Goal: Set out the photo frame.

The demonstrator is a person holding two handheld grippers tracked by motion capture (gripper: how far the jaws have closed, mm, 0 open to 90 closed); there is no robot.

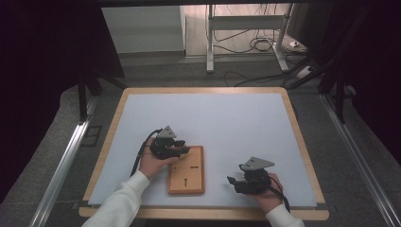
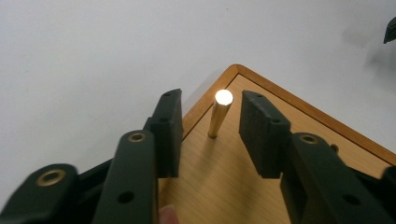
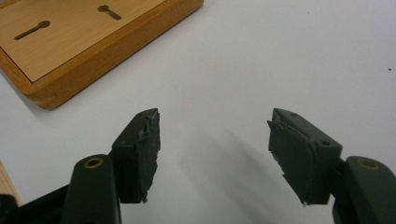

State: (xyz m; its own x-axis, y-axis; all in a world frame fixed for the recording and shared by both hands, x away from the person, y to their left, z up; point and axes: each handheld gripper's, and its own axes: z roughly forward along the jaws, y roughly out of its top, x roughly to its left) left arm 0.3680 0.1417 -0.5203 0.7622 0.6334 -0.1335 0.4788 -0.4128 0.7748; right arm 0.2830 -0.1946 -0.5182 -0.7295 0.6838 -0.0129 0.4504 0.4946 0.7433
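Your left gripper (image 2: 210, 119) stands with its jaws apart on either side of a brass peg (image 2: 218, 114), the pads clear of the metal on both sides. The peg rises upright from the wooden board (image 2: 224, 186), close to one rounded corner, its polished top catching the light. From the high view, that left gripper (image 1: 182, 150) hangs over the board's (image 1: 187, 182) far left corner, your left hand (image 1: 152, 161) wrapped around the body and a white sleeve (image 1: 120, 203) trailing back to the table's near edge.

Your right gripper (image 3: 215, 149) is spread wide over bare white surface, nothing between its jaws. In its own view the board (image 3: 93, 46) lies well ahead and to the left, showing two keyhole slots (image 3: 31, 29) cut into its pale face. Seen from above, the right gripper (image 1: 232, 180) sits near the table's front edge, to the right of the board and apart from it, jaws pointing toward the board.

The board lies flat on the white mat (image 1: 227, 123), near its front, left of centre. A wooden rim (image 1: 203, 90) frames the mat. Beyond the table, cables (image 1: 255, 45) trail across the floor around a metal stand (image 1: 210, 42).
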